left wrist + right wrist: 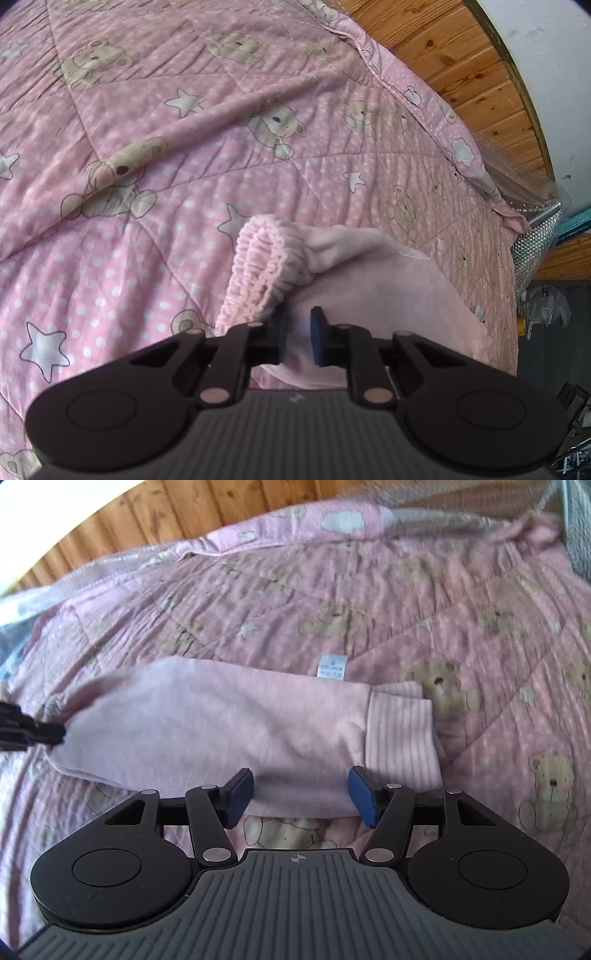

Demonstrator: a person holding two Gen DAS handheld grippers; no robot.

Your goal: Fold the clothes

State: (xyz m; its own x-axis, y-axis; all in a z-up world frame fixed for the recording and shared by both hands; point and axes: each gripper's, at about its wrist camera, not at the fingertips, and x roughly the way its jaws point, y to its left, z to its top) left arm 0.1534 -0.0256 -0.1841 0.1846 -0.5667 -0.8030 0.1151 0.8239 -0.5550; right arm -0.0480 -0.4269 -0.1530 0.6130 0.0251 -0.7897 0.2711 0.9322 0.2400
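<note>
- While the pink trousers (221,716) lie folded across mid-frame on the quilt (406,602), our left claw (297,336) pinches fabric just below the elastic waistband (258,266).
- Our right claw (301,797) hangs released at the trousers' near edge, jaws spread wide.
- The ribbed cuffs (399,731) point right.

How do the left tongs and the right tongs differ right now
The left tongs stand nearly shut, pinching the pink trousers by the gathered waistband. The right tongs stand wide open, holding nothing, hovering near the ribbed cuff. Both have blue pads and black linkages.
</note>
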